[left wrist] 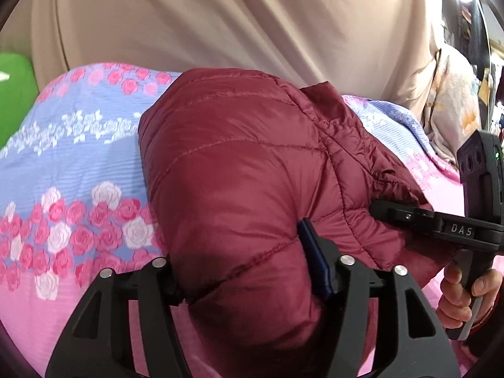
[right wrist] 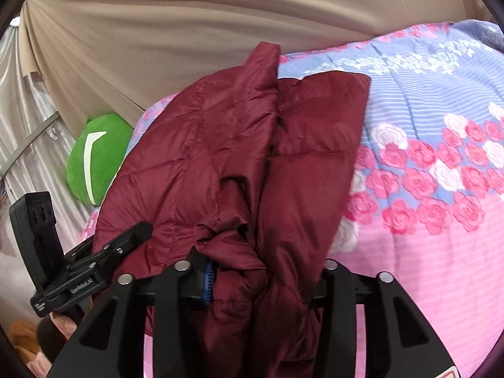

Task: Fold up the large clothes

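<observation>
Jacket (left wrist: 239, 170) folds hide both grippers' jaws.

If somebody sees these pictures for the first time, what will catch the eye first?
First the dark red puffy jacket, bunched on the bed in the middle of both views. The left tool and the right tool each clamp a fold of it. Under it lies the pink and blue rose bedspread, with a green cushion at the bed's far edge.
</observation>
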{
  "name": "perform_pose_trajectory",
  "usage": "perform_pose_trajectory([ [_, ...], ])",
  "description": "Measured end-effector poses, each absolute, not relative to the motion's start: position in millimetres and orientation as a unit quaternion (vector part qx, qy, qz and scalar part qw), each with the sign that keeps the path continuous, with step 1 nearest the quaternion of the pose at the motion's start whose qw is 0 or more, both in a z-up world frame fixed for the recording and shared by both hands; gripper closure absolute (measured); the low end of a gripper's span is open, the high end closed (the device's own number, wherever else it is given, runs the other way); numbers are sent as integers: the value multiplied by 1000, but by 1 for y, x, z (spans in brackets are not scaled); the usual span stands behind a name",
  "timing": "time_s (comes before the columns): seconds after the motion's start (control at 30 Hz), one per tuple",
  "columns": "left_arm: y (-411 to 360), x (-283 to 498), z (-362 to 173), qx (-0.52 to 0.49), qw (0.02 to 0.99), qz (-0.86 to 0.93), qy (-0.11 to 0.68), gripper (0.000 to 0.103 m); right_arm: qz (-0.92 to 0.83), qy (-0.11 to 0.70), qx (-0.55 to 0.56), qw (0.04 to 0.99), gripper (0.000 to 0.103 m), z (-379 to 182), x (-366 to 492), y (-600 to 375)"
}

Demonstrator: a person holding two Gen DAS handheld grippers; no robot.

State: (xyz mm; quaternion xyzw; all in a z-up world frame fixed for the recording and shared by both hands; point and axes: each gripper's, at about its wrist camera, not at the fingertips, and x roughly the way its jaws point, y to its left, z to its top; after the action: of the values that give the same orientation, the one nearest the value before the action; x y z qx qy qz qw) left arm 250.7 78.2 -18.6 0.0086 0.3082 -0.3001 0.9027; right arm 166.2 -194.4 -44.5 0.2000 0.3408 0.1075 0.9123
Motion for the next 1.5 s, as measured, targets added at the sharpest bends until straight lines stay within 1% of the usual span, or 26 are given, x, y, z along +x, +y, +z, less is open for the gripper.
perform_pose_trajectory([
  [0.03,84,249,-15,2,903,-297,312,40,104,341,198,913,53,-42,162,-197],
  [0.1,93,244,-9,-9,902,-294,315,31,87,333,188,920,46,-31,151,-203],
  [0.13,99,241,-3,-14,906,-285,312,22,76,327,181,924,44,-24,146,-206],
  [0.17,104,240,2,-18,911,-276,307,16,61,315,174,931,40,-14,141,-210],
  [0.2,110,237,10,-22,915,-269,300,13,49,299,169,938,36,-4,135,-215],
  [0.23,113,236,15,-25,917,-266,298,12,42,281,170,944,35,5,131,-219],
  [0.3,116,237,28,-37,920,-251,300,12,50,268,182,945,32,18,136,-224],
  [0.4,106,242,39,-45,916,-243,316,11,95,296,195,930,30,19,162,-218],
  [0.47,96,243,39,-48,913,-240,327,11,109,331,191,918,31,6,187,-207],
  [0.53,86,242,37,-39,912,-232,335,11,113,362,180,908,83,-10,204,-197],
  [0.57,81,240,35,-31,912,-226,340,11,112,372,167,906,92,-15,207,-194],
  [0.67,75,230,30,-9,912,-225,344,11,125,317,171,924,95,-1,187,-199],
  [0.73,73,225,27,7,911,-222,347,11,112,310,161,930,95,2,186,-197],
  [0.87,68,218,22,22,909,-221,352,11,89,359,189,910,95,-34,203,-214],
  [0.93,67,214,19,26,908,-220,356,11,93,366,210,902,96,-46,206,-220],
  [1.2,73,183,6,52,897,-226,375,11,94,374,219,896,96,-47,210,-224],
  [1.33,77,158,-21,118,882,-229,394,11,93,381,222,893,95,-45,207,-227],
  [1.37,77,156,-27,130,882,-222,396,11,92,383,224,892,93,-43,207,-226],
  [1.4,77,155,-33,140,881,-213,398,11,88,382,226,892,85,-38,204,-226],
  [1.47,81,157,-42,143,883,-196,402,12,89,366,222,899,76,-24,185,-225],
  [1.5,84,159,-42,135,885,-194,402,12,97,359,220,902,66,-18,174,-224],
])
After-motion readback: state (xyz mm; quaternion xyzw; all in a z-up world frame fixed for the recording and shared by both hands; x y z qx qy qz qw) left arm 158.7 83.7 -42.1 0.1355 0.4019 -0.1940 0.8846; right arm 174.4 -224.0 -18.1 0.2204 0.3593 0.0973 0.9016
